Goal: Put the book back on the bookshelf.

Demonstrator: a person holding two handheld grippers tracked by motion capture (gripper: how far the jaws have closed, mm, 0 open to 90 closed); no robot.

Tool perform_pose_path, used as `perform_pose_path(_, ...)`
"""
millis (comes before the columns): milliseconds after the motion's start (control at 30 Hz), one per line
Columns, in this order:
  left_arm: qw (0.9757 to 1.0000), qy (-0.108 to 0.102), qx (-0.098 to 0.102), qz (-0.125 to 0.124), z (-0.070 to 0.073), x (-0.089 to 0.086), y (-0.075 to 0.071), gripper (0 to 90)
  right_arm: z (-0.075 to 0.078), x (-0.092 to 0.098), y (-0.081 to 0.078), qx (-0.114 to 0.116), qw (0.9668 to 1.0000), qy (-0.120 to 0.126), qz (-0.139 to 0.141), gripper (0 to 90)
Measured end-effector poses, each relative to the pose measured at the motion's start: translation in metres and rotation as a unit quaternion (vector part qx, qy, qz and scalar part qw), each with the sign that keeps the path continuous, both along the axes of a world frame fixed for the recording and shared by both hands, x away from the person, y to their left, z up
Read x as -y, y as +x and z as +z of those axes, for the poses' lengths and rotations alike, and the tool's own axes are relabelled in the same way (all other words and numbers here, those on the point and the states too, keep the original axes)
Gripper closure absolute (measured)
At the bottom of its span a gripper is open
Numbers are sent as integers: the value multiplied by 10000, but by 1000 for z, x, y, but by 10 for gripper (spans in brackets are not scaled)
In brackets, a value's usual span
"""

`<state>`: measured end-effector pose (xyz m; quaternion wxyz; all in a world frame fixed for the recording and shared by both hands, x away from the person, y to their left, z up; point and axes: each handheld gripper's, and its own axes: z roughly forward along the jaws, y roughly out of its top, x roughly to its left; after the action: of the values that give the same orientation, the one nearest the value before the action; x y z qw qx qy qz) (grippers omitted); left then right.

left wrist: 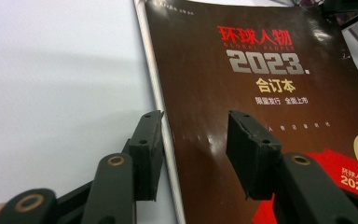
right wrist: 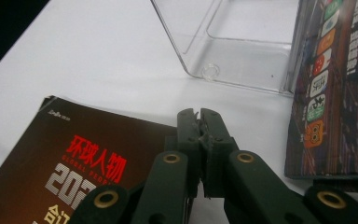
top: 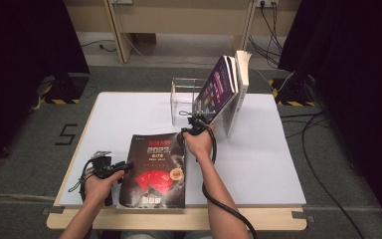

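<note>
While I watch the high view, my left gripper (top: 122, 167) rests at the lower left of the frame with its jaws parted over the spine edge of the dark magazine (top: 154, 169), which lies flat on the tabletop (top: 258, 164). My right gripper (top: 195, 122), at the centre, is fully closed on nothing, just beside the leaning books (top: 224, 87).

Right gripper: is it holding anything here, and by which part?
The right gripper is shut at the far right corner of the dark magazine; whether that corner sits between the pads cannot be told. The left gripper holds nothing.
</note>
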<state>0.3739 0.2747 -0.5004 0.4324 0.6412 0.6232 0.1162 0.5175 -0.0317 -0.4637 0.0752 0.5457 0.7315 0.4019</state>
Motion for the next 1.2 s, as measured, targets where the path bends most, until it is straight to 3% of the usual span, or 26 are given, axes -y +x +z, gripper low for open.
perform_pose_path(267, 9996, -120, 194, 146, 5, -6, -1, 522, 9, 0, -7, 316, 9993, 206, 16, 882)
perform_pose_path(567, 9986, -255, 362, 304, 9, -10, -1, 506, 41, -2, -20, 919, 9947, 444, 74, 883)
perform_pose_path(800, 9979, -327, 412, 370, 9, -12, -1, 504, 69, 1, -30, 1387, 9887, 563, 68, 884)
perform_pose_path(1033, 9978, -334, 417, 396, 8, -13, -1, 503, 98, 7, -38, 1912, 9802, 509, -24, 884)
perform_pose_path(1200, 9977, -345, 419, 400, 8, -14, -1, 504, 116, 14, -40, 2160, 9747, 560, -132, 884)
